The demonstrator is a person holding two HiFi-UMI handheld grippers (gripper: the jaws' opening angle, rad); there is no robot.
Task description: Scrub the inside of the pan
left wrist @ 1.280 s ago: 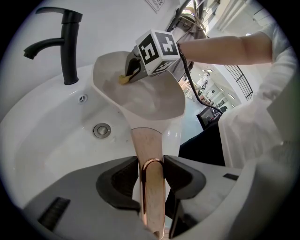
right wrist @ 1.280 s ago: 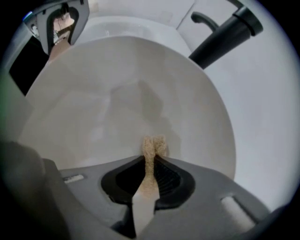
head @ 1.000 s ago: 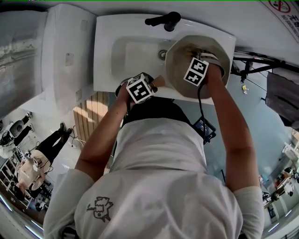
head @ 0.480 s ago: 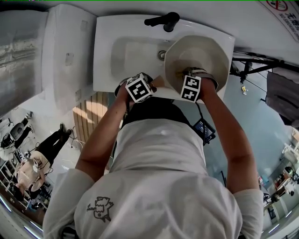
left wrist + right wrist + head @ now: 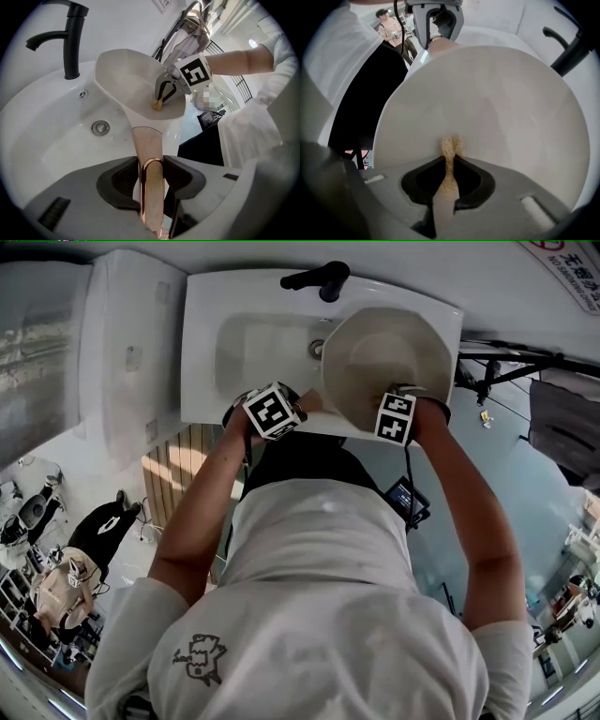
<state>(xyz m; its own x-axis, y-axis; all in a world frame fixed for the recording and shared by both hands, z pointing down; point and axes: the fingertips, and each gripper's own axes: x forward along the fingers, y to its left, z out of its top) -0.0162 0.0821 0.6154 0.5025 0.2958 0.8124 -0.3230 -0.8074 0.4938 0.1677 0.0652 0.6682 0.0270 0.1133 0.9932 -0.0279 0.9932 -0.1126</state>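
Observation:
A cream pan [image 5: 389,352] is tilted over the white sink [image 5: 202,352]. My left gripper [image 5: 151,171] is shut on its copper-coloured handle [image 5: 149,145], gripping near the handle's end. In the right gripper view, my right gripper [image 5: 451,164] is shut on a tan scrub sponge [image 5: 451,149]. The sponge's tip presses on the pan's inner wall [image 5: 501,103], close to the near rim. The left gripper view shows the same sponge [image 5: 157,104] low inside the pan [image 5: 131,77], under the right gripper's marker cube [image 5: 194,74].
A black faucet [image 5: 319,279] stands at the sink's far edge, just behind the pan. The drain [image 5: 100,127] lies in the basin left of the handle. A white counter [image 5: 131,343] adjoins the sink's left side. Dark metal framing [image 5: 506,367] stands to the right.
The right gripper has drawn the sponge from the middle of the pan back toward the near rim. The left gripper still holds the handle, and the pan is barely shifted.

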